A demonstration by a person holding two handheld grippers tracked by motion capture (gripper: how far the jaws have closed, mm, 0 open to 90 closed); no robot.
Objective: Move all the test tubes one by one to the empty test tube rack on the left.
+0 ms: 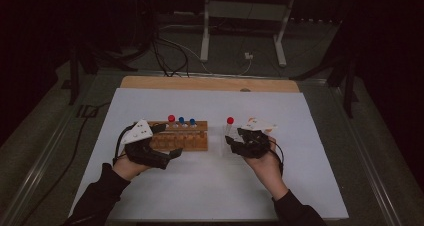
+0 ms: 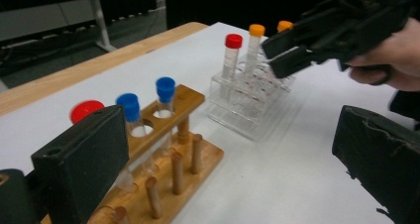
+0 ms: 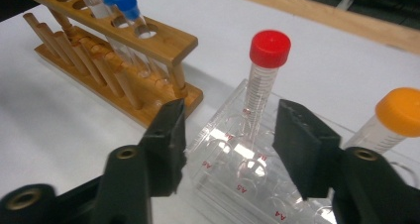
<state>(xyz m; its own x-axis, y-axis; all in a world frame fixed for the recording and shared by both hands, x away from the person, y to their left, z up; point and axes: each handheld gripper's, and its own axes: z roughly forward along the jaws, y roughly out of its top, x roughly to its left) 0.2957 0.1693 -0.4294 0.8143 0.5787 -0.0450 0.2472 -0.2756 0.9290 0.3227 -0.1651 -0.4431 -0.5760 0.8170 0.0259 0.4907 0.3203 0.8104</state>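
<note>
The red-capped tube (image 3: 261,80) stands upright in my clear plastic rack (image 3: 233,169) on the white counter (image 1: 210,186), with an orange-capped tube (image 3: 391,120) in the same rack beside it. My right claw (image 3: 229,144) has its jaws partly closed on either side of the rack's near end, the tube just beyond them; nothing is pinched. Well to the side, my left claw (image 2: 233,174) stands wide and empty at the wooden rack (image 2: 168,169), which holds two blue-capped tubes (image 2: 165,92).
</note>
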